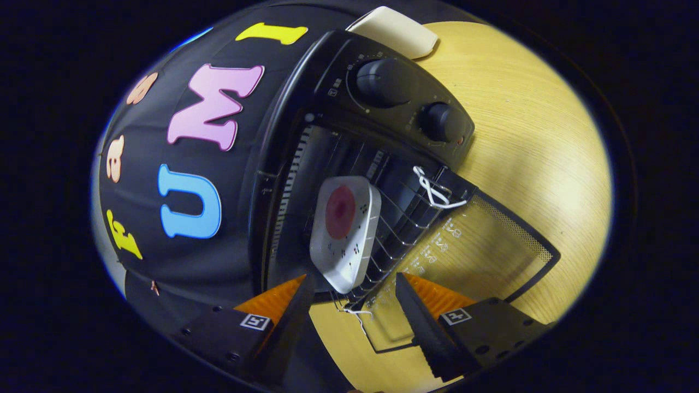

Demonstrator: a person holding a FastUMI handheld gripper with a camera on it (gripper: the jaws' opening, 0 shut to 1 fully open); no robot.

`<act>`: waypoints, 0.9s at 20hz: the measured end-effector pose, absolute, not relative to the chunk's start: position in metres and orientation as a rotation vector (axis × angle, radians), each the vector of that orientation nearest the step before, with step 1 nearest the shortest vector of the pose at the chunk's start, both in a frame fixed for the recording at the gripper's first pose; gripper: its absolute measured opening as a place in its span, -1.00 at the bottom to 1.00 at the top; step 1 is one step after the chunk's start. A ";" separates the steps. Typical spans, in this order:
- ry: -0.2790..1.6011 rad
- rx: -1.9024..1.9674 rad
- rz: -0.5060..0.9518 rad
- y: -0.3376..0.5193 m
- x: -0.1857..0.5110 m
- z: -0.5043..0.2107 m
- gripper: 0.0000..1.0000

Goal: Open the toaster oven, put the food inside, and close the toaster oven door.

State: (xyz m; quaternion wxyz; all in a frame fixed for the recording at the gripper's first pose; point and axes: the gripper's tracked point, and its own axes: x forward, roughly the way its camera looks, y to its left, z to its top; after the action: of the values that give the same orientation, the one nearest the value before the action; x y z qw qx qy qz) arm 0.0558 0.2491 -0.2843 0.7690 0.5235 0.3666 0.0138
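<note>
I see the toaster oven (349,180) tilted in my view, standing on the wooden table (524,136), and I take it as my reference. Its glass door (475,245) is folded fully down and lies flat over the table in front of the oven's mouth. Inside the oven, on the wire rack (407,218), sits a white square plate (345,232) carrying a round red piece of food (341,212); the plate lies near the rack's front edge, just ahead of my fingertips. The two control knobs (382,82) sit on the oven's panel beside the cavity. A cream-coloured object (396,30) lies on the table behind the oven. My gripper (355,286) has its jaws spread wide and holds nothing, poised over the lowered door.
</note>
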 end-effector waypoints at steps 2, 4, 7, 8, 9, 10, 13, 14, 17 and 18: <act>0.812 1.071 0.051 0.241 0.039 -0.283 0.94; 0.815 0.985 0.082 0.231 0.024 -0.279 0.97; 0.830 0.828 0.176 0.228 0.002 -0.273 0.97; 0.831 0.769 0.205 0.226 -0.006 -0.272 0.97; 0.827 0.708 0.220 0.221 -0.013 -0.271 0.97; 0.821 0.656 0.231 0.217 -0.018 -0.271 0.97; 0.824 0.545 0.254 0.212 -0.032 -0.273 0.97; 0.833 0.522 0.267 0.213 -0.037 -0.274 0.97; 0.820 0.432 0.274 0.209 -0.043 -0.276 0.98; 0.812 0.389 0.276 0.208 -0.045 -0.278 0.98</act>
State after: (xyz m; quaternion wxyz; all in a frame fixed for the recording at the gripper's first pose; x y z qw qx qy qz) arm -0.0447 0.2077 -0.2777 0.8912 0.1874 0.3912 0.1328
